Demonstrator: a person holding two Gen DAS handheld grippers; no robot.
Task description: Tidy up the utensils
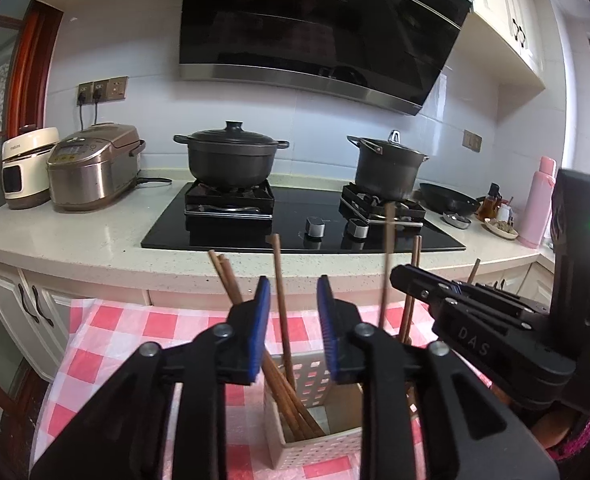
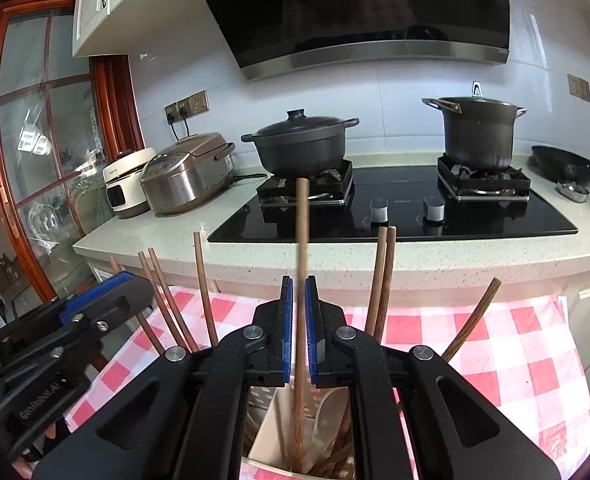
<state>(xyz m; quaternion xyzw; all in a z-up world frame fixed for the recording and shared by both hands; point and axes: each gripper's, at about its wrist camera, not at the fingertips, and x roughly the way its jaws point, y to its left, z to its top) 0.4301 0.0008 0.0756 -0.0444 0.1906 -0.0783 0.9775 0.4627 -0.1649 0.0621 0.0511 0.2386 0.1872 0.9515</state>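
Observation:
A white perforated utensil holder (image 1: 315,450) (image 2: 269,416) stands on the red-checked cloth with several brown wooden chopsticks (image 1: 295,408) leaning in it. In the right wrist view a pale spoon (image 2: 327,412) also sits inside. My left gripper (image 1: 294,292) is open above the holder. One upright chopstick (image 1: 281,280) rises through the gap nearer the left pad, and neither pad presses on it. My right gripper (image 2: 299,292) is shut on another upright chopstick (image 2: 303,220), whose lower end dips into the holder. In the left wrist view the right gripper (image 1: 401,274) reaches in from the right.
Behind the red-checked cloth (image 1: 107,332) runs a pale counter edge (image 1: 95,256) with a black hob (image 1: 295,216). On it stand a lidded casserole (image 1: 231,156) and a tall pot (image 1: 389,168). Two rice cookers (image 1: 91,168) stand at the left, a wok (image 1: 449,198) and a pink flask (image 1: 539,204) at the right.

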